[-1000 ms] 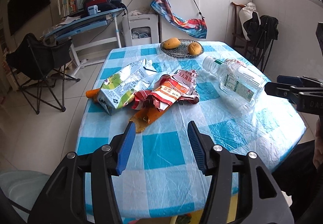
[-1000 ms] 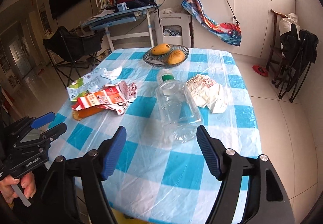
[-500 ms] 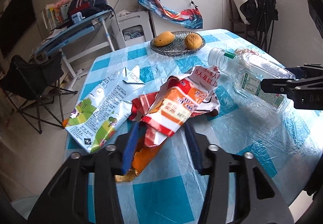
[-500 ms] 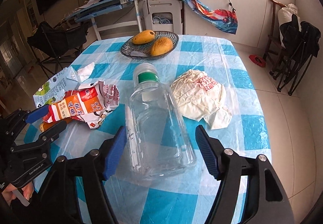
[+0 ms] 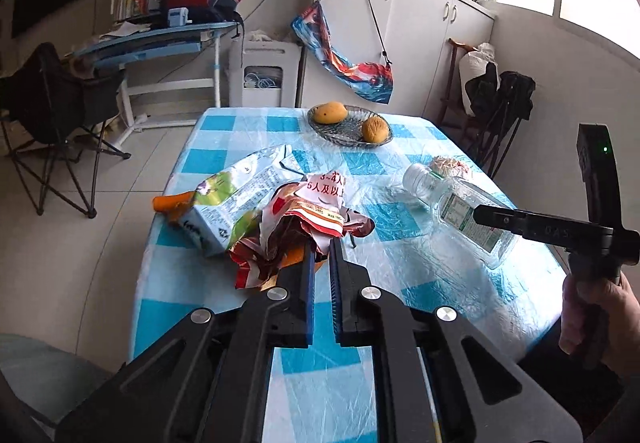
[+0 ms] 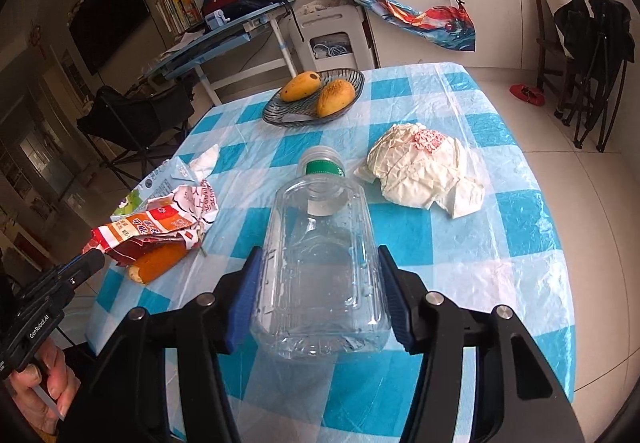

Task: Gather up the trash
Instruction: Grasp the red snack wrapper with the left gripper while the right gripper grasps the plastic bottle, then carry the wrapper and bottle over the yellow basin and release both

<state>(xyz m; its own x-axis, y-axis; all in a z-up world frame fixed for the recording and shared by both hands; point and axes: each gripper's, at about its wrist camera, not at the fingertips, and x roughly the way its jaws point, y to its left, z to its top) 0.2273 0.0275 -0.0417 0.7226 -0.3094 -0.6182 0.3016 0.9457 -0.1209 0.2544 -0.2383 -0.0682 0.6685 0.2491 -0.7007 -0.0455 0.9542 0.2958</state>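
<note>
My left gripper point(image 5: 320, 247) is shut on the crumpled red and orange snack wrapper point(image 5: 308, 219), which bunches up off the blue checked tablecloth. A flattened milk carton point(image 5: 224, 203) lies just left of it. My right gripper point(image 6: 320, 271) is shut on the clear plastic bottle point(image 6: 320, 255), its blue pads point(image 6: 244, 291) pressed against both sides near the base. The bottle's green-collared neck points away. A crumpled white paper wrapper point(image 6: 420, 167) lies right of the bottle's neck. An orange peel point(image 6: 156, 267) lies under the snack wrapper.
A glass dish point(image 6: 352, 91) with two mangoes stands at the far end of the table point(image 6: 520, 211). A folding chair point(image 5: 52, 111) and a desk stand to the left, cupboards and a dark chair point(image 5: 504, 103) to the right.
My left gripper closed on the snack wrapper and lifted it into a bunch. My right gripper moved forward around the bottle and closed on its sides.
</note>
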